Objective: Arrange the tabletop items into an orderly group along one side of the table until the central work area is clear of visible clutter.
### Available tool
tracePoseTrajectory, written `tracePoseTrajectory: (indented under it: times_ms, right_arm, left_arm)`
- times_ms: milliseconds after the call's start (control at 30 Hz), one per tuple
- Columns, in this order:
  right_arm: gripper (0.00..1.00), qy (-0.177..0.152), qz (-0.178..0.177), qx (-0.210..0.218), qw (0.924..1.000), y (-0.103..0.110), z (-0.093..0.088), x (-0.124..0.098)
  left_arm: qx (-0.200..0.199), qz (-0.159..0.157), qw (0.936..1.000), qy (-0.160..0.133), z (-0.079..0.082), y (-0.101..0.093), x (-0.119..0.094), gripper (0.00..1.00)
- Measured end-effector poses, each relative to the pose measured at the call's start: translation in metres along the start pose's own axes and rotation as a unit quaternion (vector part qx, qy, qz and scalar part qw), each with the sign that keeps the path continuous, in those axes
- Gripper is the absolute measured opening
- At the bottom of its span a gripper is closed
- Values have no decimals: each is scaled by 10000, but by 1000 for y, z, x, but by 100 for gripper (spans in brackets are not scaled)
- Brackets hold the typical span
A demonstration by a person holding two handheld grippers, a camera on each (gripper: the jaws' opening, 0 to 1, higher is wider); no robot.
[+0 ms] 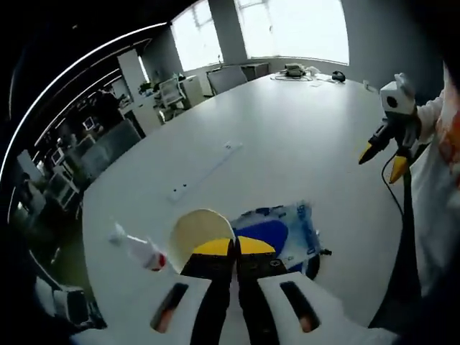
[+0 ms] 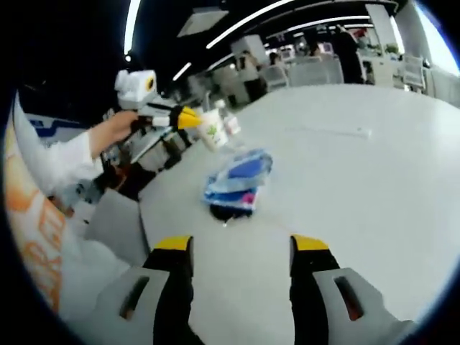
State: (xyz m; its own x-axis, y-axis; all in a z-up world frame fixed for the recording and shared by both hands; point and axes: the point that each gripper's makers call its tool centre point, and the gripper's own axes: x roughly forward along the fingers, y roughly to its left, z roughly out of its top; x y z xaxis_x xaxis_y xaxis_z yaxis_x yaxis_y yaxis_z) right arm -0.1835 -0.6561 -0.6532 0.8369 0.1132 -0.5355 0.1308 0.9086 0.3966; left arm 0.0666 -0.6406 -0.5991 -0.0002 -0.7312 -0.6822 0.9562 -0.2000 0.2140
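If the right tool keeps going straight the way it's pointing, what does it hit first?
Most likely the blue packet, which lies on the white table ahead of the open right tool, with bare tabletop between. Depth is hard to judge.

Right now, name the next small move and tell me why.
Probably ease the right gripper forward to the blue packet: its fingers stand open, the packet lies straight ahead out on the table, and the left gripper is taken up holding the paper cup.
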Motion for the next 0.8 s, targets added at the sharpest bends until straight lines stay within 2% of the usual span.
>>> tracePoseTrajectory:
  times_ms: [200, 300, 500, 800]
  right_arm:
    - [52, -31, -122, 280, 9995, -8, -4, -4]
    - [51, -5, -152, 319, 9994, -10, -4, -4]
    - [51, 31, -182, 412, 9990, -14, -6, -3]
    - [51, 161, -156, 512, 9984, -16, -10, 5]
  left_arm:
    - [65, 68, 9999, 38, 3, 23, 24, 0]
    - [200, 126, 9996, 161, -2, 35, 37, 0]
    - [130, 198, 9996, 160, -8, 52, 57, 0]
    - [9, 315, 9993, 223, -23, 63, 87, 0]
